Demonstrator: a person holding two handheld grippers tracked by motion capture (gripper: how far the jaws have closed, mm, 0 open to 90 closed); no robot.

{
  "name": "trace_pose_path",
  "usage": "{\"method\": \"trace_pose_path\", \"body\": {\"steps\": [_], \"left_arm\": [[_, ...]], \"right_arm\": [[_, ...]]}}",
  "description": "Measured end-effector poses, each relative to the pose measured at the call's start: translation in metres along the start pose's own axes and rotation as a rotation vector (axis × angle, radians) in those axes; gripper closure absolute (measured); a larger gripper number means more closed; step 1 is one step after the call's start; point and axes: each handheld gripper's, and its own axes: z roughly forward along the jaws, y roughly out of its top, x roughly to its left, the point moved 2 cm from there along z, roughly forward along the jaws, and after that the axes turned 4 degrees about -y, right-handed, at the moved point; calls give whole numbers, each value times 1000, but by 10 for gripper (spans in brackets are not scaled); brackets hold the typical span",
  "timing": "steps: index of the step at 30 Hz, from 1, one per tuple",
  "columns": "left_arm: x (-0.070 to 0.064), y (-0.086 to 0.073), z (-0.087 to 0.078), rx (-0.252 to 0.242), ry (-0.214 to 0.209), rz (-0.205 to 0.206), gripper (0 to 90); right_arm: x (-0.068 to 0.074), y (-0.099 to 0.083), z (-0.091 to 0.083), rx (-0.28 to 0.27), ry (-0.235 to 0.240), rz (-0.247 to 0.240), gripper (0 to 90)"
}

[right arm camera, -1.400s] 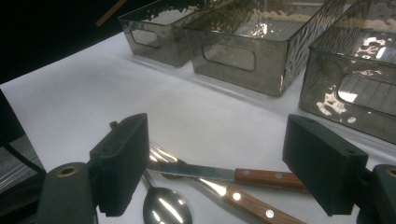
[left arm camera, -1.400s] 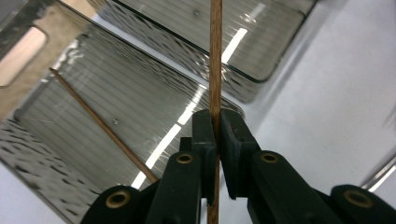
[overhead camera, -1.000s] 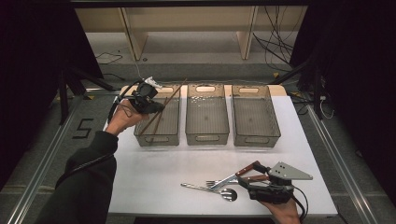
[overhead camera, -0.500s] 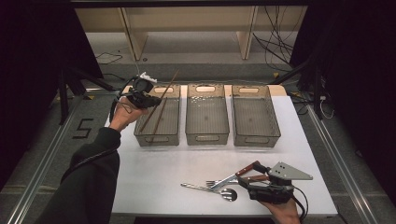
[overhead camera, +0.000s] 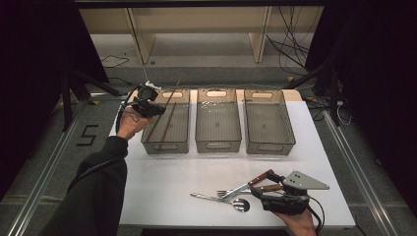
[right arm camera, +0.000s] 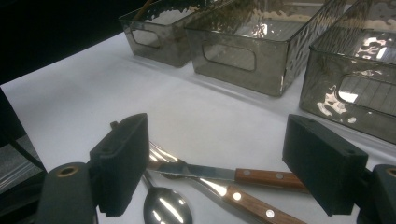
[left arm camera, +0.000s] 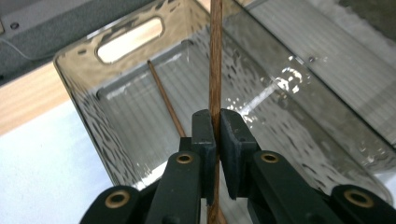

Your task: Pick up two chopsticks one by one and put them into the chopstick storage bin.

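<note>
Since the earlier frames, my left gripper [overhead camera: 147, 105] had shifted a little along the left bin [overhead camera: 166, 146], carrying the chopstick [left arm camera: 215, 60] with it, while my right gripper [overhead camera: 275, 194] had stayed put by the cutlery. The left jaws were clamped on the chopstick partway along its length, tilted over the bin, where a second chopstick [left arm camera: 166, 99] already lay inside. I judged the stick light, stiff and smooth, so a grip near the middle kept it from swinging. My right gripper's jaws stood wide apart, holding nothing, just over the knife [right arm camera: 224, 174], with the spoon [right arm camera: 167, 207] and a fork [overhead camera: 227, 192] touching in a heap. Those overlapping handles looked awkward to separate. The middle bin [overhead camera: 218, 142] and right bin [overhead camera: 269, 145] held nothing I could see.
</note>
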Motion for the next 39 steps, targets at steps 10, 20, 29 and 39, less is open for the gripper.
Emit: {"method": "trace_pose_path", "body": {"steps": [10,20,29,39], "left_arm": [[6,-8,8,22,-5,-58,834],[12,-15,12,20,10,-127,701],[1,-13,0,21,-8,-140,501],[-29,-20,-18,-19,-74,-112,375]], "right_arm": [[0,0,0,1,0,0,237],[0,0,0,0,-1,2,237],[0,0,0,2,-2,3,237],[5,1,4,18,14,-14,236]]}}
